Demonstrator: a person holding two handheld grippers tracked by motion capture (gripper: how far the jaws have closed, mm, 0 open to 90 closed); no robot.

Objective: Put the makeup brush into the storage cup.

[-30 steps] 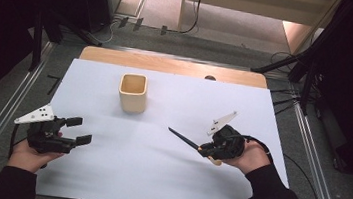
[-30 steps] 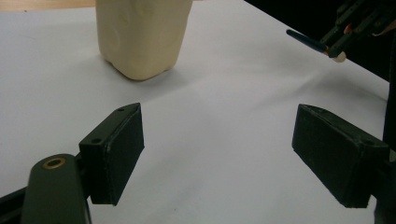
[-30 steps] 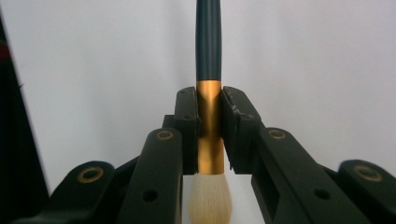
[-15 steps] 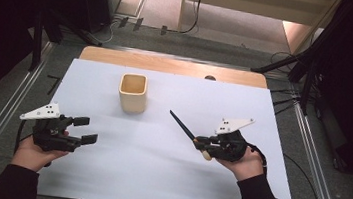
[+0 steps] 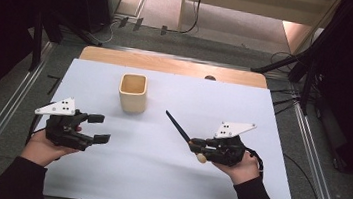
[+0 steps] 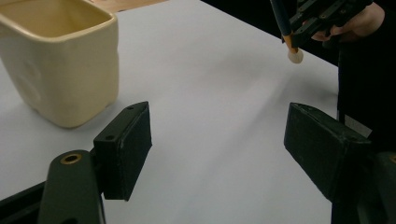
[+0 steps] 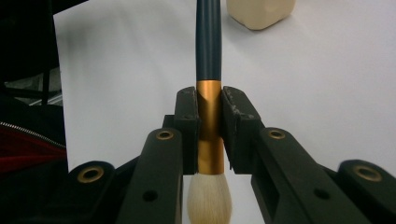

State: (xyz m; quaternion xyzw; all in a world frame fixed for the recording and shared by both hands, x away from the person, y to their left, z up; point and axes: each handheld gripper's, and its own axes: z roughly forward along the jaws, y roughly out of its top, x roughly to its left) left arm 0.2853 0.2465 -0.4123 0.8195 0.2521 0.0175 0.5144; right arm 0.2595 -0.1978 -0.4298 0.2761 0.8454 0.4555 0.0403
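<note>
Holding a brush by its ferrule, cup waiting ahead

Clamping the copper-coloured metal ferrule, the right gripper (image 7: 209, 135) has its jaws closed on a slim makeup brush with a dark tapered handle and a pale cream bristle tuft (image 7: 208, 98). The grip sits low on the brush, just above the tuft, which leaves nearly the whole handle free beyond the jaws; that looks deliberate, since the long free end is what could be steered into a container. In the high view the brush (image 5: 177, 126) is lifted off the white tabletop (image 5: 282, 121) and slants up and away from the person, its pointed handle tip aimed roughly toward the cream-yellow, square-mouthed ceramic cup (image 5: 132, 93), well apart from it. The tuft hangs at the near side of the gripper, rounded and clean-looking.

The left gripper (image 5: 96, 127) holds nothing: its jaws stand wide apart over bare tabletop, near the cup but not touching it. In the left gripper view the cup (image 6: 60, 60) stands upright and looks empty as far as its inside shows. Judging by the layout, the open gripper is parked ready to steady the cup
</note>
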